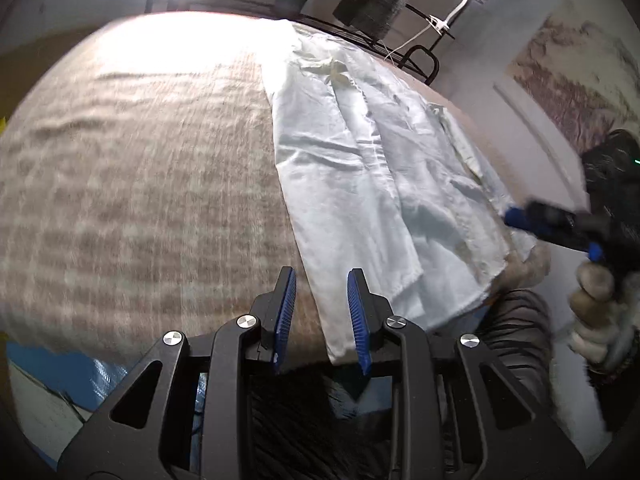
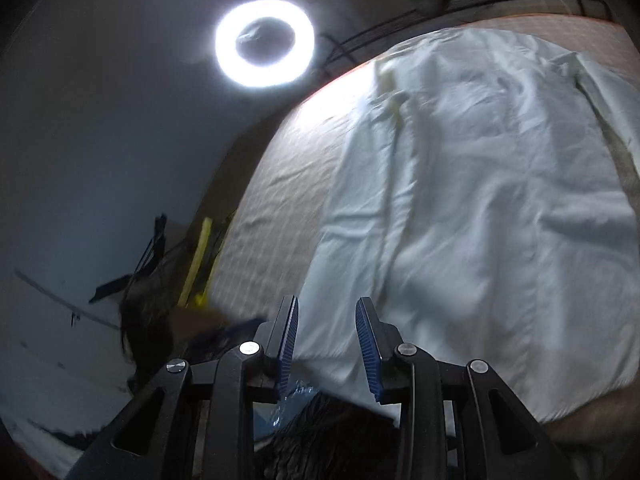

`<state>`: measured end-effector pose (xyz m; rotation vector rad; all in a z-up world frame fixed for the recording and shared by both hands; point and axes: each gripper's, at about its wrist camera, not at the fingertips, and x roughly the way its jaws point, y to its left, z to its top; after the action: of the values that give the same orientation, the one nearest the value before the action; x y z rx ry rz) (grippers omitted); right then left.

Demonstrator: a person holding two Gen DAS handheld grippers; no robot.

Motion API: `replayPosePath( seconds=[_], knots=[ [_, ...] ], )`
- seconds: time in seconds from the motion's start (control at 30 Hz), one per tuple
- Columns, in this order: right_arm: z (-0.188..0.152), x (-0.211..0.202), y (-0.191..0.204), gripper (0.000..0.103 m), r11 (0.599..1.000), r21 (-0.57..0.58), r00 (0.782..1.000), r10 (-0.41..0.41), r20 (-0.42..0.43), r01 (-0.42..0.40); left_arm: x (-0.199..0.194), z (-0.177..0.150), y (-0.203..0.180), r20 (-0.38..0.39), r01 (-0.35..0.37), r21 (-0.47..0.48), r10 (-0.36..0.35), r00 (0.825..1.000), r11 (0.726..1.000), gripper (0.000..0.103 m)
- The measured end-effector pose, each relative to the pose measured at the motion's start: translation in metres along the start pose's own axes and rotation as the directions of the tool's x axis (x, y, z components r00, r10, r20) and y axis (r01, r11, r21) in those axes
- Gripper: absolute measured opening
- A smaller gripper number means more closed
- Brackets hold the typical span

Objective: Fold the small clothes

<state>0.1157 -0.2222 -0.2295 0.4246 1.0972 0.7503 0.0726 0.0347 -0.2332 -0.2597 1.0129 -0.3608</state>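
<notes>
The left gripper [image 1: 322, 300] stands with fingers wide apart and holds nothing. The white garment [image 1: 372, 184] lies spread on the table [image 1: 140, 168], ahead and right of those fingers. Only the left view shows the right gripper [image 1: 516, 216] at the garment's edge. The right gripper's own view shows fingers [image 2: 366, 332] parted, and a ring light [image 2: 264, 44].

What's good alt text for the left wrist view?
A wrinkled white cotton shirt lies spread on a beige woven table cover. The left gripper hovers open and empty at its near hem. The right gripper sits at the shirt's right edge, motion-blurred.
</notes>
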Motion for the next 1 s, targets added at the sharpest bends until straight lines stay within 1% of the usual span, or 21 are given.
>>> replayPosePath(
  seconds=[0.03, 0.1, 0.13, 0.2, 0.23, 0.3, 0.37, 0.4, 0.47, 0.53, 0.6, 0.67, 0.73, 0.8, 0.83, 0.87, 0.93, 1.0],
  knots=[
    [-0.009, 0.000, 0.007, 0.032, 0.999, -0.035, 1.000, -0.022, -0.003, 0.022, 0.003, 0.002, -0.002, 0.004, -0.010, 0.017, 0.010, 1.000, 1.000, 0.025],
    [-0.020, 0.004, 0.011, 0.031, 0.996, -0.064, 0.998, -0.066, -0.014, 0.065, 0.008, 0.009, -0.007, 0.017, -0.021, 0.043, 0.020, 1.000, 0.999, 0.025],
    [-0.021, 0.007, 0.010, 0.029, 0.995, -0.066, 0.997, -0.078, -0.017, 0.077, 0.010, 0.011, -0.010, 0.025, -0.022, 0.060, 0.021, 0.999, 0.998, 0.025],
    [-0.023, 0.017, 0.005, 0.027, 0.993, -0.056, 0.995, -0.102, -0.014, 0.101, 0.019, 0.016, -0.023, 0.038, -0.025, 0.131, 0.021, 0.999, 0.991, 0.025],
    [-0.022, 0.023, 0.002, 0.025, 0.993, -0.050, 0.994, -0.106, -0.009, 0.106, 0.023, 0.017, -0.026, 0.035, -0.029, 0.155, 0.024, 0.999, 0.987, 0.022],
    [-0.020, 0.036, -0.002, 0.023, 0.991, -0.042, 0.991, -0.131, -0.012, 0.131, 0.039, 0.013, -0.031, -0.009, -0.039, 0.201, 0.042, 0.999, 0.979, 0.018],
    [-0.017, 0.045, -0.008, 0.023, 0.988, -0.027, 0.988, -0.152, -0.027, 0.151, 0.048, 0.001, -0.031, -0.037, -0.046, 0.222, 0.056, 0.998, 0.974, 0.018],
    [-0.018, 0.047, -0.009, 0.023, 0.987, -0.030, 0.987, -0.160, -0.031, 0.159, 0.050, -0.006, -0.030, -0.040, -0.053, 0.234, 0.064, 0.997, 0.971, 0.018],
    [-0.021, 0.049, -0.010, 0.023, 0.980, -0.048, 0.980, -0.194, -0.036, 0.192, 0.046, -0.020, -0.033, -0.001, -0.073, 0.277, 0.076, 0.997, 0.958, 0.018],
    [-0.027, 0.049, -0.017, 0.023, 0.975, -0.042, 0.973, -0.223, -0.060, 0.220, 0.042, -0.030, -0.035, 0.013, -0.087, 0.312, 0.088, 0.996, 0.946, 0.018],
    [-0.033, 0.049, -0.026, 0.023, 0.971, -0.022, 0.967, -0.238, -0.091, 0.237, 0.039, -0.032, -0.034, 0.006, -0.084, 0.317, 0.086, 0.996, 0.945, 0.018],
    [-0.037, 0.046, -0.035, 0.023, 0.968, -0.008, 0.961, -0.250, -0.115, 0.251, 0.037, -0.028, -0.034, -0.018, -0.081, 0.314, 0.091, 0.996, 0.946, 0.018],
    [-0.037, 0.031, -0.036, 0.024, 0.968, -0.007, 0.964, -0.250, -0.090, 0.250, 0.031, -0.023, -0.036, -0.027, -0.082, 0.304, 0.095, 0.995, 0.949, 0.018],
    [-0.033, 0.010, -0.036, 0.026, 0.971, -0.002, 0.970, -0.239, -0.038, 0.239, 0.023, -0.015, -0.042, -0.008, -0.076, 0.296, 0.082, 0.997, 0.952, 0.018],
    [-0.031, -0.002, -0.036, 0.032, 0.972, 0.003, 0.972, -0.236, -0.007, 0.236, 0.019, -0.012, -0.045, 0.001, -0.070, 0.294, 0.073, 0.997, 0.953, 0.018],
    [-0.030, -0.015, -0.036, 0.036, 0.972, 0.007, 0.972, -0.234, 0.023, 0.234, 0.016, -0.008, -0.049, 0.013, -0.067, 0.291, 0.066, 0.998, 0.955, 0.018],
    [-0.024, -0.041, -0.039, 0.036, 0.966, 0.011, 0.962, -0.259, 0.083, 0.259, 0.008, 0.001, -0.060, 0.037, -0.038, 0.271, 0.029, 0.999, 0.962, 0.018],
    [-0.021, -0.062, -0.044, 0.037, 0.959, 0.023, 0.951, -0.282, 0.125, 0.281, 0.005, 0.008, -0.072, 0.051, -0.002, 0.252, -0.012, 0.999, 0.968, 0.018]
  ],
)
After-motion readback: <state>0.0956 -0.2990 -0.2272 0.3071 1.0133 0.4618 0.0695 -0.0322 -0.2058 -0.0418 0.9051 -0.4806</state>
